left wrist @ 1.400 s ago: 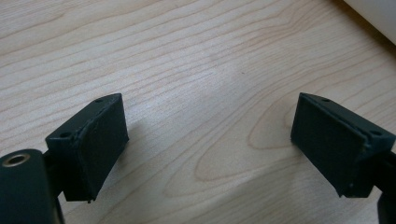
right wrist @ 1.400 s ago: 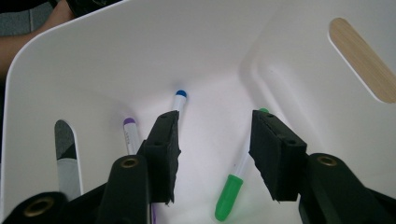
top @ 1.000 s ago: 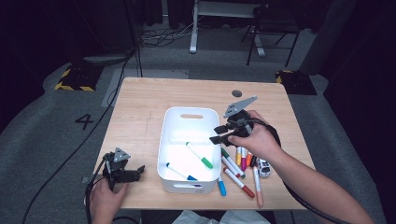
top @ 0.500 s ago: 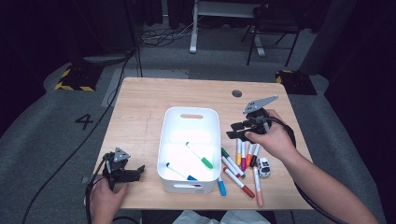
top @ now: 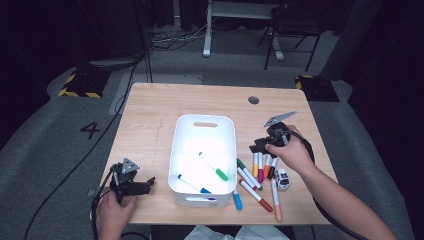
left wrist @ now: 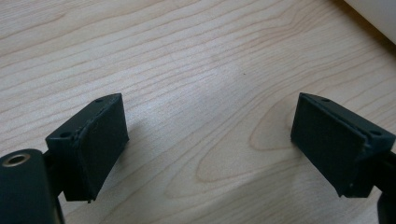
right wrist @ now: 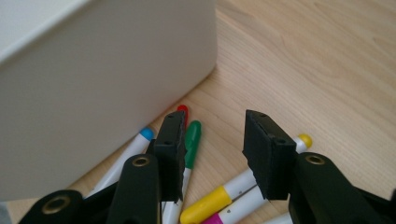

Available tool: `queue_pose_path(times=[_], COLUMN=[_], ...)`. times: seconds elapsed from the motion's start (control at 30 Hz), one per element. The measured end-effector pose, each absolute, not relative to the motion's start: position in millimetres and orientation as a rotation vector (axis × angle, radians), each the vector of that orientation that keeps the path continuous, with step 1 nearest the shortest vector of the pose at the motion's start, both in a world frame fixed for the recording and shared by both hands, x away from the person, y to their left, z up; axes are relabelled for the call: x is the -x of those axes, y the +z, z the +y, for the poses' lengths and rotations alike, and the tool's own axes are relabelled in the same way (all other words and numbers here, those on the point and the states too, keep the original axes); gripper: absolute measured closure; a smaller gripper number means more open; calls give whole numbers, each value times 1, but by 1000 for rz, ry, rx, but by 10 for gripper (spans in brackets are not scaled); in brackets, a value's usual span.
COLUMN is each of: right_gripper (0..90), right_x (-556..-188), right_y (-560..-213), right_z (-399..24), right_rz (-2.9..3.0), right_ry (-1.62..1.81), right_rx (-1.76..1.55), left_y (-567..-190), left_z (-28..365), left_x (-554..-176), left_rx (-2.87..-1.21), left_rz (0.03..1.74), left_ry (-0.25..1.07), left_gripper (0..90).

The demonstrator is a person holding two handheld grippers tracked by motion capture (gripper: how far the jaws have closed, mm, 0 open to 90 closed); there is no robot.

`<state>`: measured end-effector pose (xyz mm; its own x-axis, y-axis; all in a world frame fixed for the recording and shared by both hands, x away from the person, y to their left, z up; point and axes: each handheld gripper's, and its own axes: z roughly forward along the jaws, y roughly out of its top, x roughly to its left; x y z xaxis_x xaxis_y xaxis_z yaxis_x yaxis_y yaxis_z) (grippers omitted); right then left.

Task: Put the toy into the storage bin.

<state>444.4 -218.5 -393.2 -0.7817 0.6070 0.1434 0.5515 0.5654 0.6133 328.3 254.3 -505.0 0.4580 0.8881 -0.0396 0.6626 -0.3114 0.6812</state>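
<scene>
A white bin (top: pixel 184 131) stands mid-table with a green marker (top: pixel 215 169) and a blue marker (top: pixel 192 184) lying in it. Several loose markers (top: pixel 260 167) lie on the wood just right of it. My right gripper (top: pixel 257 147) hovers low over their far ends, open. Its jaws have just been closing, and no marker is pressed between them. In the right gripper view the gripper (right wrist: pixel 212 126) points at the bin wall (right wrist: pixel 93 93), with a green-capped marker (right wrist: pixel 191 140) and a yellow marker (right wrist: pixel 210 203) beneath it. My left gripper (top: pixel 149 182) rests open at the table's front left, and its jaws (left wrist: pixel 210 121) stand wide over bare wood.
A small white toy car (top: pixel 282 179) sits beside the loose markers under my right hand. A red marker (top: pixel 257 196), a blue one (top: pixel 236 199) and a pinkish one (top: pixel 276 197) lie nearer the front edge. A round cable hole (top: pixel 253 100) is at the back.
My right gripper has moved right, away from the bin's edge, then come down over the loose markers. The left gripper has stayed where it was.
</scene>
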Motion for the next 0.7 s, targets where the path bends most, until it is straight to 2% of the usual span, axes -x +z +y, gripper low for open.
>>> queue_pose_path(times=[0.27,0.7], right_gripper=[586,590], right_x=[-449,-449], right_y=[-431,-452], right_z=[-230,-235], right_rz=[2710,2694], right_ry=[946,887], right_rx=[-1070,-1115], left_y=[-505,-505], left_z=[254,254], left_x=[-328,-328], left_rx=[-2076,-2077], left_rz=[1285,1288], left_ry=[463,457], left_gripper=[112,112])
